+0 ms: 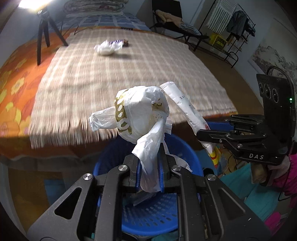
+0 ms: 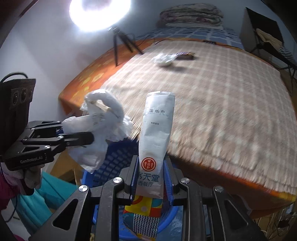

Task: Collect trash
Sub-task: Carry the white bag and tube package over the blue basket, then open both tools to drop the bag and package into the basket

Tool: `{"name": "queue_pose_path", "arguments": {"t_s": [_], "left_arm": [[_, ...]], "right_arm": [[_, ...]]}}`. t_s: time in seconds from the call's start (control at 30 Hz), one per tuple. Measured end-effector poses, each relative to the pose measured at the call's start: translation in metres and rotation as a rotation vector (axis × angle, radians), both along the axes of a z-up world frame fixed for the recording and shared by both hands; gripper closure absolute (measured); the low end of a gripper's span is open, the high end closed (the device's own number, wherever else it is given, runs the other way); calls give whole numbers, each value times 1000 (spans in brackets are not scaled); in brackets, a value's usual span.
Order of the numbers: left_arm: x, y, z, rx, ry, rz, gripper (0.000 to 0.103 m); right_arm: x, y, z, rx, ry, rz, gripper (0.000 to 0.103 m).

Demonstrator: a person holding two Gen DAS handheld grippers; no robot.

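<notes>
Two grippers in frame, both loaded, both over the bin.

Left gripper point(image 1: 150, 166): jaws narrow, clamped on the tail of one crumpled white plastic bag point(image 1: 141, 115) with gold print. The bag's bulk stands up and away from the fingers, above the near rim of the blue basket point(image 1: 150, 215). From the right wrist view the same gripper point(image 2: 89, 139) comes in from the left with the bag point(image 2: 100, 126) bunched around its tips.

Right gripper point(image 2: 150, 178): jaws narrow, gripping one long wet-wipe packet point(image 2: 157, 129), white upper part with printed text and a red round logo, colourful patterned lower end hanging below the fingers into the basket point(image 2: 111, 159). The packet stands roughly upright. In the left wrist view this gripper point(image 1: 202, 135) is at right, and the packet point(image 1: 185, 109) leans up and left, its top near the bag.

One blue perforated basket, below both grippers, at the near edge of the bed.

Still on the checked bedspread point(image 1: 130, 74), far centre: one crumpled white piece point(image 1: 105, 48), one dark wrapper point(image 1: 121, 43) touching it on the right. Motion blur; I cannot tell finer detail there.

One black tripod point(image 1: 46, 33) far left on the bed. One ring light point(image 2: 100, 11) glaring above it in the right view.
</notes>
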State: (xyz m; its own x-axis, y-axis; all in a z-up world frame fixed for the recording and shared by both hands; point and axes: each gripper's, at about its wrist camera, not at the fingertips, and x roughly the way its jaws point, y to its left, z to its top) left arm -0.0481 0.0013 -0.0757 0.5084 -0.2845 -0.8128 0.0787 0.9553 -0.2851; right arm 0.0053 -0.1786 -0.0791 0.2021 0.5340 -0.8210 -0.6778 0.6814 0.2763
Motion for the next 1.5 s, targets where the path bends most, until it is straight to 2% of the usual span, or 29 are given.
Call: {"name": "queue_pose_path", "arguments": {"t_s": [0.27,0.5,0.9,0.97,1.03,1.1,1.13,1.17,1.3,1.5], "left_arm": [[-22,-2,-40,-15,98,-6,90],[-30,-7,-60,4,147,-32,90],[-35,-1,-88,30,209,5,90],[-35,-2,-94,40,222,2,81],[-36,-3,-96,48,222,3,60],[-38,-4,-94,61,207,6,51],[-38,-5,-93,68,201,6,51],[-38,-6,-93,72,200,5,51],[-37,-4,-93,72,204,10,51],[-35,-4,-92,83,204,15,51]], "right_arm": [[-24,17,-29,-59,45,68,78],[-34,29,-50,-100,73,102,77],[-36,40,-74,-136,99,106,75],[-36,43,-77,-143,103,110,74],[-38,46,-81,-149,106,115,74],[-38,47,-83,-152,107,118,74],[-38,48,-84,-154,106,117,73],[-38,48,-85,-158,105,115,72],[-36,47,-87,-158,102,99,49],[-34,41,-83,-153,88,79,32]]}}
